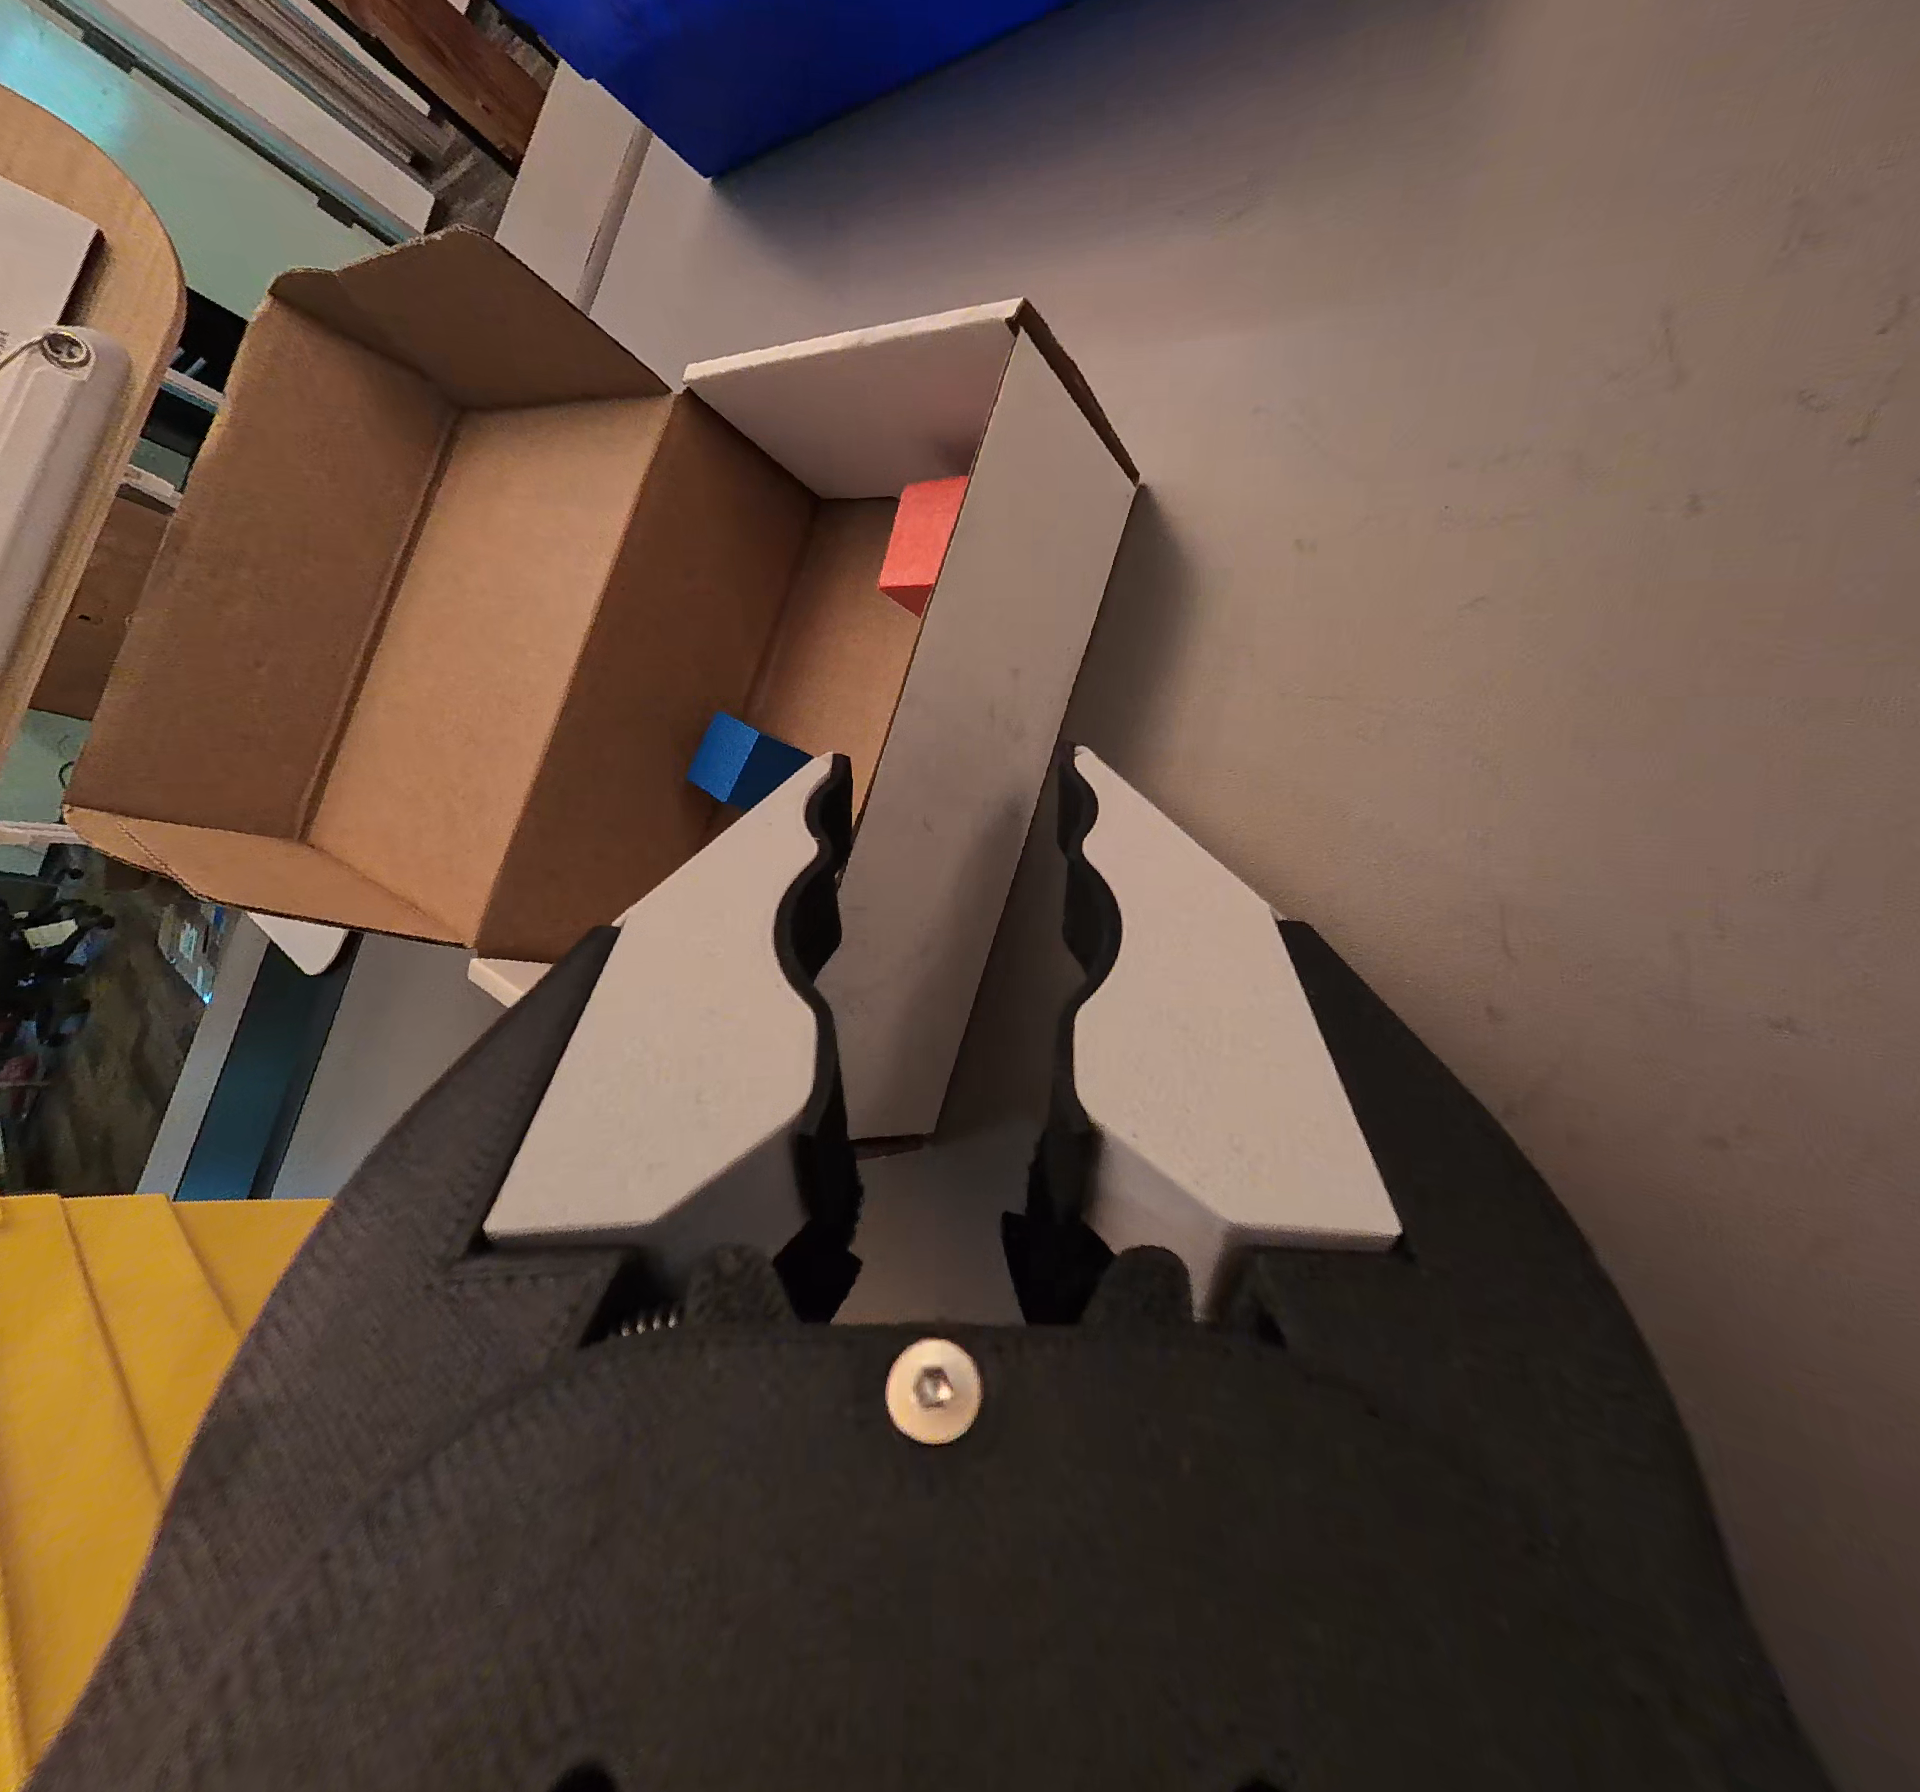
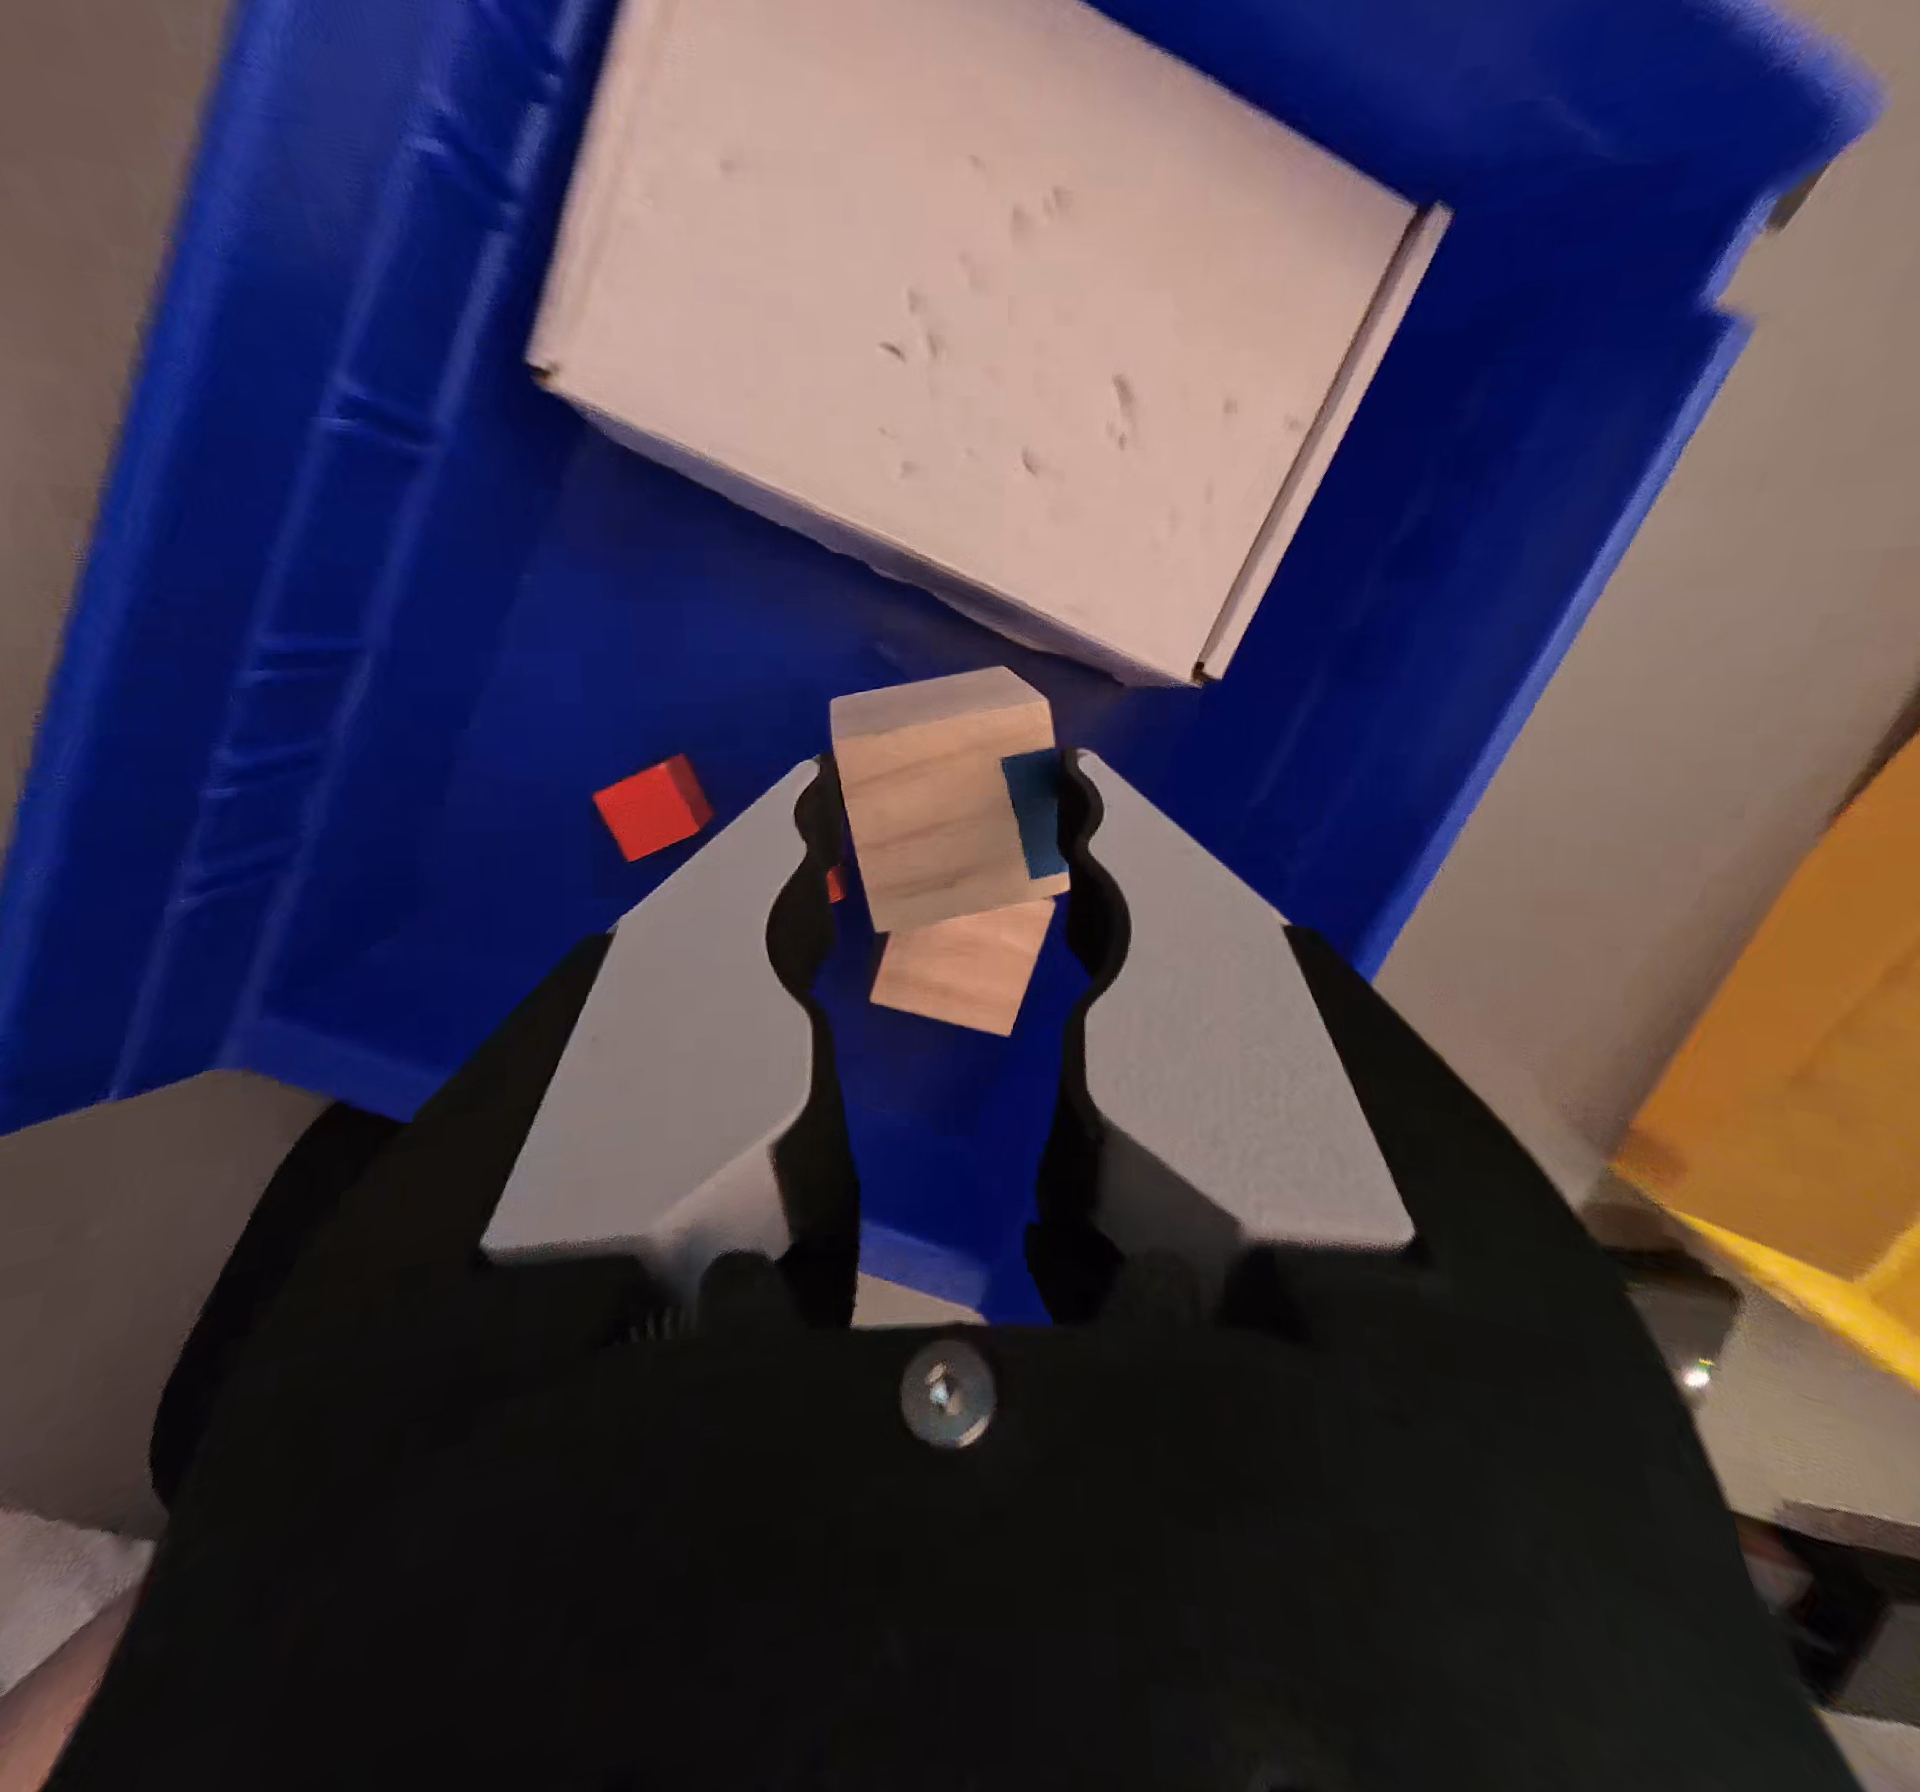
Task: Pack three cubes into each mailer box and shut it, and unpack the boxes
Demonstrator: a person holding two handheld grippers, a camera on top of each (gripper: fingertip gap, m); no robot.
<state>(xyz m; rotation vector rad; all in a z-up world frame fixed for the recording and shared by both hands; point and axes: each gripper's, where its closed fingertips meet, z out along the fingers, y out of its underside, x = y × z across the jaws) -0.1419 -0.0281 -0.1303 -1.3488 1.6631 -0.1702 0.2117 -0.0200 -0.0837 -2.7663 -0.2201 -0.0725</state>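
Grey tabletop (image 1: 1507, 599): the left gripper (image 1: 951, 776) straddled, jaws apart, an open white cardboard mailer box (image 1: 987, 703) holding two cubes, while the right gripper (image 2: 940, 776) pinched a plain wooden cube (image 2: 940, 797) above the blue plastic bin (image 2: 312, 599), seemingly mid-packing; carrying it boxward looked next.

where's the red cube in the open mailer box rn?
Left wrist view: the red cube sits inside the open mailer box, against its white front wall near the far corner; the blue cube lies nearer the left gripper.

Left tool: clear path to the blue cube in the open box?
Probably yes. The left tool is open, straddling the box's front wall, and the blue cube sits uncovered just inside, beside one fingertip.
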